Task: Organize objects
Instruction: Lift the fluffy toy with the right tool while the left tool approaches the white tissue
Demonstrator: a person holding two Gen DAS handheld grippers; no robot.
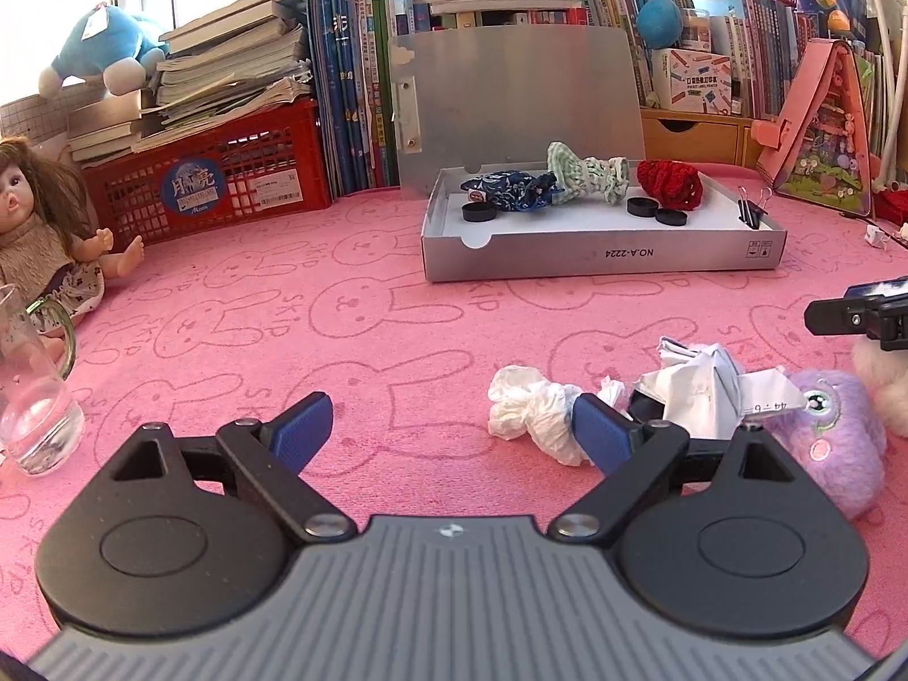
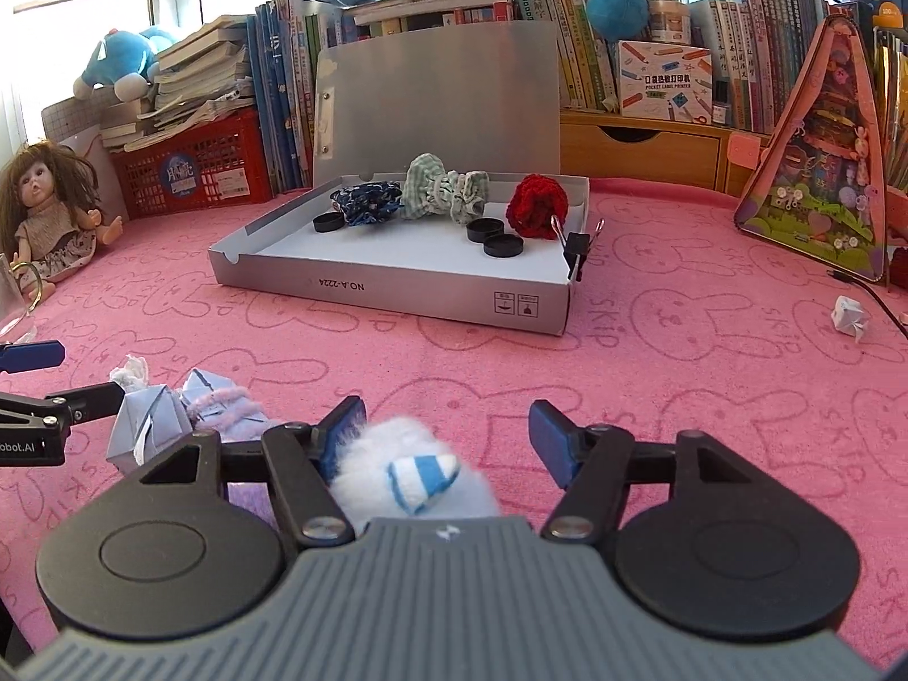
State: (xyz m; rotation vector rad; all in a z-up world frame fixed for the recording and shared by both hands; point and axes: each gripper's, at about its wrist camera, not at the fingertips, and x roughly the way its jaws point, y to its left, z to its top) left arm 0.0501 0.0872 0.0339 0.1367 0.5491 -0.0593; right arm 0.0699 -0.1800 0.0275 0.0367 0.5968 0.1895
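1. The pink cloth [image 2: 709,374] is being used as the work surface, and the open grey box [image 2: 397,298] is standing on it toward the back, in front of the books.
2. Part of the task is being shown as done: in the box three small fabric pieces, blue [image 2: 366,201], green [image 2: 445,193] and red [image 2: 536,207], and three black caps [image 2: 502,245] are already lying, and a binder clip [image 2: 576,247] is sitting on its wall.
3. What is left is being seen near the grippers: a purple plush [image 1: 828,442], folded paper [image 1: 709,391], a crumpled tissue [image 1: 533,417] and a white fluffy toy [image 2: 408,471], all lying outside the box.
4. The right gripper [image 2: 448,434] is being held half open around the white fluffy toy; the toy touches one pad only, so it is not judged as gripped.
5. The left gripper [image 1: 448,428] is being kept wide open and empty, one finger just beside the crumpled tissue.
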